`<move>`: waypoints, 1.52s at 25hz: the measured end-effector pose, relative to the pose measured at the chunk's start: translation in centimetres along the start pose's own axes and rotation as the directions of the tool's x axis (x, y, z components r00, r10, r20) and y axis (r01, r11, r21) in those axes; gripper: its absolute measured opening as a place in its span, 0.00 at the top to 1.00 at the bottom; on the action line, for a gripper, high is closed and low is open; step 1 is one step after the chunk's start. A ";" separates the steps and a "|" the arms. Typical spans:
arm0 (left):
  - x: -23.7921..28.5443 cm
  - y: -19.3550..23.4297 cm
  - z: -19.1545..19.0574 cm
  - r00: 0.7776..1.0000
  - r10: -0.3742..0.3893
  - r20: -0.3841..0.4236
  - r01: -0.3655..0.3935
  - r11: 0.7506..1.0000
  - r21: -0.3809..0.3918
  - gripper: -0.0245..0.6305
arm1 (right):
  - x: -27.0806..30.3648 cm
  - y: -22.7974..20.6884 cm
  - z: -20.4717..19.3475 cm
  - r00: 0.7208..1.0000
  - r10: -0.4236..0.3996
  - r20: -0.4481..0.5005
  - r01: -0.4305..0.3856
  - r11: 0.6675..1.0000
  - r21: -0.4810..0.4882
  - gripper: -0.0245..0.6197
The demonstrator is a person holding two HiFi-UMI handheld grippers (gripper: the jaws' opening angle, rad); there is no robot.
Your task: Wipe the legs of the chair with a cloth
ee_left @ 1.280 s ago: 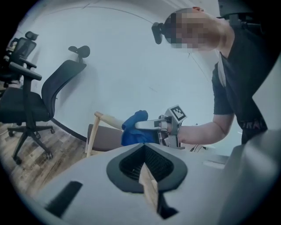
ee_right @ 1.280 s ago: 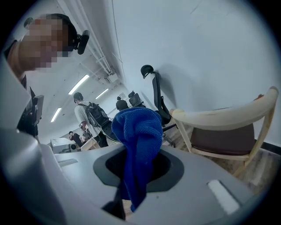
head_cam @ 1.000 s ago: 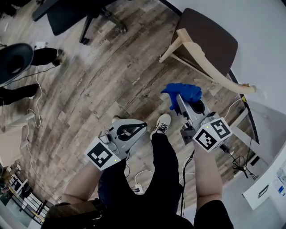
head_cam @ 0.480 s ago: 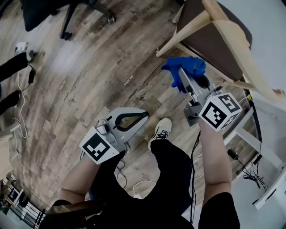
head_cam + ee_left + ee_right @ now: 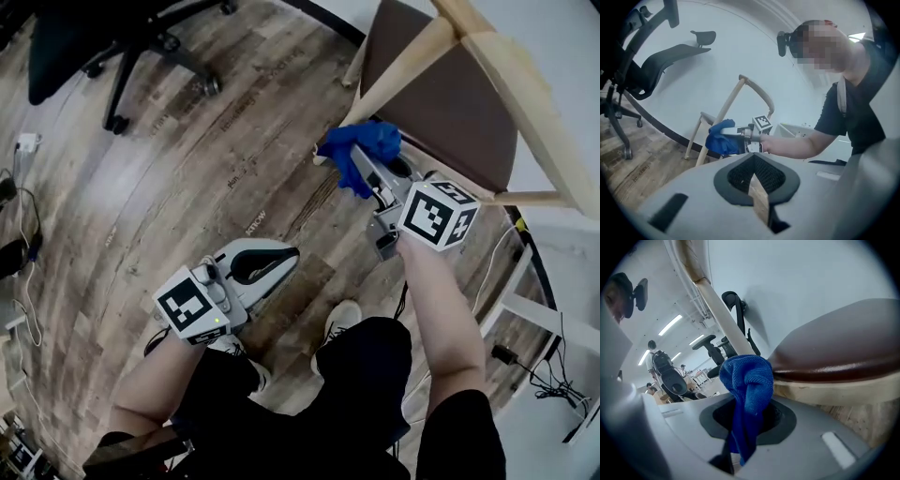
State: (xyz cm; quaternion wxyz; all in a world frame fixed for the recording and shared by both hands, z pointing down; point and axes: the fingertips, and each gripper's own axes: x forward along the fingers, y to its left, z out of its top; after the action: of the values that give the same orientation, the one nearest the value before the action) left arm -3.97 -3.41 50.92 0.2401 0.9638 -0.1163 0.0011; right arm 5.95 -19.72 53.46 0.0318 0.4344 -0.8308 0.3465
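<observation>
The chair has a brown seat (image 5: 441,103) and pale wooden legs (image 5: 403,66); it stands at the top right of the head view. My right gripper (image 5: 364,161) is shut on a blue cloth (image 5: 359,148), and the bunched cloth sits at the lower part of the near front leg. In the right gripper view the cloth (image 5: 746,394) hangs between the jaws, beside the leg (image 5: 719,305) and under the seat's edge (image 5: 834,380). My left gripper (image 5: 289,253) is shut and empty, low over the floor. Its view shows the cloth (image 5: 719,138) on the leg (image 5: 725,105).
A black office chair (image 5: 112,37) on castors stands at the top left. Cables lie along the left edge (image 5: 23,253) and at the right (image 5: 544,375), beside a white frame (image 5: 534,305). The person's shoe (image 5: 339,319) rests on the wooden floor (image 5: 187,159).
My right gripper has carried the blue cloth up and forward to the chair's front leg. The view has closed in on the chair. My left gripper has stayed low and shut.
</observation>
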 end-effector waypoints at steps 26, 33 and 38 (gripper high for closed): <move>4.0 3.4 -0.5 0.996 -0.074 -0.042 0.081 0.981 0.178 0.96 | -6.4 -6.3 0.3 0.987 -0.084 0.141 0.088 0.996 -0.021 0.83; 5.3 4.2 -1.4 0.994 -0.088 -0.058 0.096 0.981 0.168 0.96 | -15.0 -11.7 0.7 0.947 -0.255 0.195 0.257 0.966 0.013 0.83; 6.1 4.6 -1.7 0.994 -0.092 -0.057 0.100 0.983 0.154 0.96 | -21.2 -15.5 0.9 0.888 -0.390 0.242 0.381 0.921 0.084 0.83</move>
State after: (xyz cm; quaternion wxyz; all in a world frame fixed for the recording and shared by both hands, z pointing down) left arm 0.98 -7.94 54.92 0.1660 0.9838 -0.0632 0.0226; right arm 30.89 -11.40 53.78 -0.0141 0.6318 -0.7191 0.2889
